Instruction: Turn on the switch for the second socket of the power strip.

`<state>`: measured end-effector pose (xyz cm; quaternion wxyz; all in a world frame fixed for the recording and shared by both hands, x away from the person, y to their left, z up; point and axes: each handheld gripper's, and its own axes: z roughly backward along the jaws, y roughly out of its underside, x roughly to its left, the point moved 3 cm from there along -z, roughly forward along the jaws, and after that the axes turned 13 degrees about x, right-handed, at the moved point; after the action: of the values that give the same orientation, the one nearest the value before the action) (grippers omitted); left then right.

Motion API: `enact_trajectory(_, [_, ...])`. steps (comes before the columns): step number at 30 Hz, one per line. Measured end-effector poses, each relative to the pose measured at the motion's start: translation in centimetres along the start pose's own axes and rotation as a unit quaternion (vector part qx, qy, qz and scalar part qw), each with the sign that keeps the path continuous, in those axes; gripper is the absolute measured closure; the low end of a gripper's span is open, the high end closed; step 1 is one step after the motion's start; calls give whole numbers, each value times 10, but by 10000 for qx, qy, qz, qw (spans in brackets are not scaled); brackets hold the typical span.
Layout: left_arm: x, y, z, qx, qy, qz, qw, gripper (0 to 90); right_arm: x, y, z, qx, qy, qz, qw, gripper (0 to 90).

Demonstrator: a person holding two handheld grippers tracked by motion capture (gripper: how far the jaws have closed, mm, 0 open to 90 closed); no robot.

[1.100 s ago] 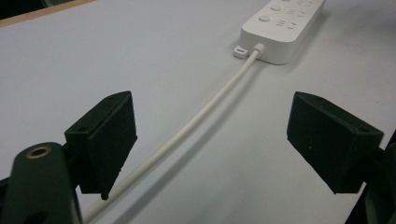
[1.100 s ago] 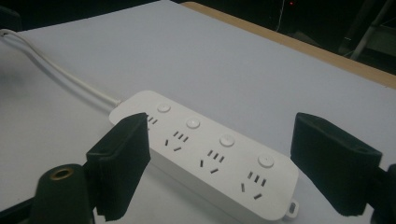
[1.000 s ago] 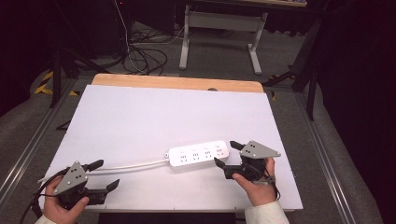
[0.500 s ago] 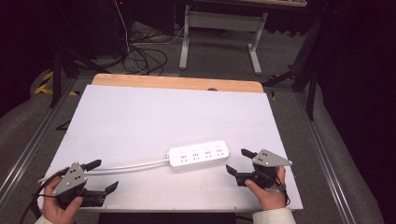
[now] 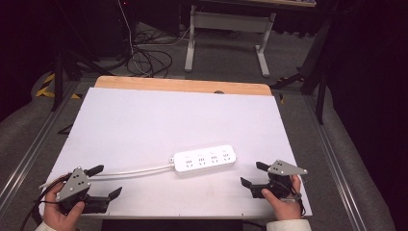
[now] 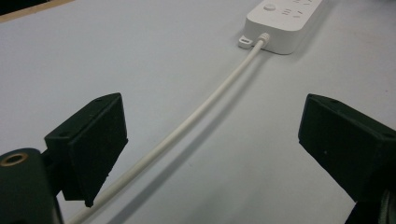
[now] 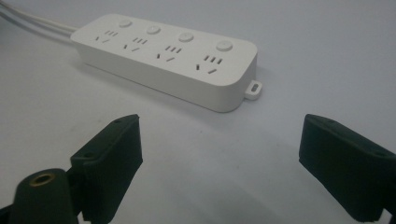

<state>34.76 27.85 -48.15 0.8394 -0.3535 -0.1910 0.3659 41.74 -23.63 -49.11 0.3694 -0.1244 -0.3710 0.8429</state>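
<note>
On the counter, near its middle: a white power strip [image 5: 204, 160] lies flat, sockets up, long side running left to right and slightly tilted.
Counter: white sheet [image 5: 159, 120] with a bare wooden strip [image 5: 183, 85] along the far edge.
Power strip, right gripper view: four socket groups, each with a round button, on the white body [image 7: 166, 58]; a small mounting tab sticks out from the near end.
Cord: a white cable [image 5: 137, 170] leaves the strip's left end and runs left across the counter toward the left gripper; in the left gripper view the cord [image 6: 196, 114] passes between the two fingers, closer to the left one, and lies on the counter.
Left gripper [image 5: 106, 182]: held in the person's left hand [image 5: 57, 214] at the near left corner of the counter, grey plate on top, pointing right.
Left fingers [image 6: 88, 144]: spread wide, nothing pinched.
Right gripper [image 5: 253, 173]: held in the person's right hand [image 5: 284, 204] at the near right edge, pointing left toward the strip, near it but apart.
Right fingers [image 7: 109, 163]: spread wide, holding nothing; the strip sits ahead of them, untouched.
Beyond the counter: dark floor with loose black cables [image 5: 144, 55] and a grey metal stand [image 5: 226, 29].
</note>
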Motion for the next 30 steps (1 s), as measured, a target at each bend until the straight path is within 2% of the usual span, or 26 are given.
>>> enact_trajectory(6, [0, 1, -1, 2, 62, -8, 10000, 87, -2, 9, -1, 116, 38, 56, 9999, 133])
enact_trajectory(8, [1, 2, -1, -22, 87, -68, 9999, 87, -2, 11, -2, 222, 78, 134, 9996, 134])
enact_trajectory(11, [3, 3, -1, -25, 141, -38, 9999, 87, -1, 15, -2, 373, 119, 202, 9990, 136])
enact_trajectory(17, [4, 3, -2, -30, 130, -61, 9999, 87, 2, 18, -4, 297, 150, 225, 9992, 142])
enact_trajectory(23, [3, 3, -3, -104, 88, -37, 9999, 87, 4, 12, 0, -29, 247, 363, 9990, 152])
enact_trajectory(30, [2, 2, -3, -56, 68, -95, 9999, 87, 4, 13, 0, -13, 233, 316, 9992, 158])
